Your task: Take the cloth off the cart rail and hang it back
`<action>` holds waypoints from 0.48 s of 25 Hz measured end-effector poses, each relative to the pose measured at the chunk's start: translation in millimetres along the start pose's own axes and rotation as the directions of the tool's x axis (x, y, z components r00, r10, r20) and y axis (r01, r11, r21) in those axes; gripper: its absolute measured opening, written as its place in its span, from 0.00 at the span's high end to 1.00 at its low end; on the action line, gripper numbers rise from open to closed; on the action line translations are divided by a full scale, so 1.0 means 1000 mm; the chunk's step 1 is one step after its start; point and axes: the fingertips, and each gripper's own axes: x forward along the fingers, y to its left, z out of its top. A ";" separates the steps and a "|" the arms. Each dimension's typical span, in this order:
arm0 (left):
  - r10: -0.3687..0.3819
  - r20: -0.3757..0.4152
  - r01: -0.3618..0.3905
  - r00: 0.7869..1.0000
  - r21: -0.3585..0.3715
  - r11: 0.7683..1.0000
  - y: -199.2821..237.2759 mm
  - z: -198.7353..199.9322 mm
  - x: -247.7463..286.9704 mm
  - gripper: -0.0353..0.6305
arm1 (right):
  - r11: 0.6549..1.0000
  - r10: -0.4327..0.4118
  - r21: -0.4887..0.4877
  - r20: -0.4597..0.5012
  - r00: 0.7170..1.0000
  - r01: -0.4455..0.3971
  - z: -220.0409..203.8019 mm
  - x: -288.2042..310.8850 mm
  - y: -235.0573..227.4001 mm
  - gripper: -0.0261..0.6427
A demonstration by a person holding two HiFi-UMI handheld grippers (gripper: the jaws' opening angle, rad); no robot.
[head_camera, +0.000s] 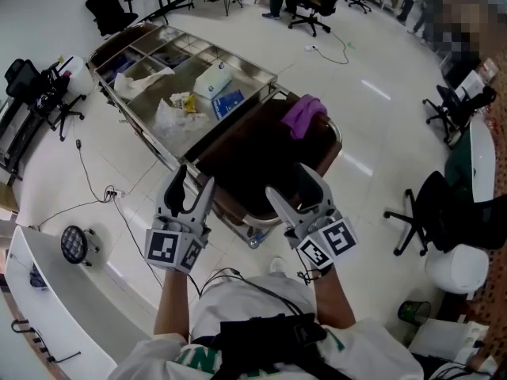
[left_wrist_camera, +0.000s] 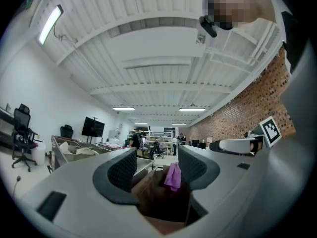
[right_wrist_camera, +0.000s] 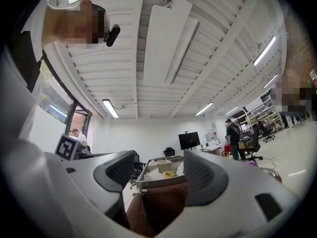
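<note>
A purple cloth (head_camera: pixel 303 115) hangs over the far rail of the steel cart (head_camera: pixel 265 76), above a dark brown bag (head_camera: pixel 255 161) at the cart's near end. The left gripper view shows the cloth (left_wrist_camera: pixel 173 176) between its jaws but well beyond them. My left gripper (head_camera: pixel 192 184) and right gripper (head_camera: pixel 292 183) are both open and empty, held side by side over the near rim of the bag. The right gripper (right_wrist_camera: pixel 158 170) looks along the bag (right_wrist_camera: pixel 157 207) toward the cart's trays.
The cart's tray section (head_camera: pixel 171 77) holds white bags, a yellow packet, a white box and a blue pack. Office chairs (head_camera: pixel 433 213) stand to the right, a white bench (head_camera: pixel 55 315) at lower left, cables (head_camera: pixel 95 190) on the floor, people far off.
</note>
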 end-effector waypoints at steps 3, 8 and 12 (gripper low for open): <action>-0.006 -0.002 0.006 1.000 0.003 1.000 -0.002 0.000 -0.001 0.55 | 1.000 0.005 -0.006 -0.002 1.000 -0.005 0.000 0.002 0.002 0.47; -0.012 0.002 0.012 1.000 0.013 1.000 -0.002 0.003 -0.003 0.55 | 1.000 0.016 -0.011 -0.003 1.000 -0.016 0.000 0.004 0.008 0.47; -0.012 0.003 0.012 1.000 0.010 1.000 0.000 0.004 -0.005 0.55 | 1.000 0.024 -0.014 -0.005 1.000 -0.024 0.000 0.005 0.013 0.47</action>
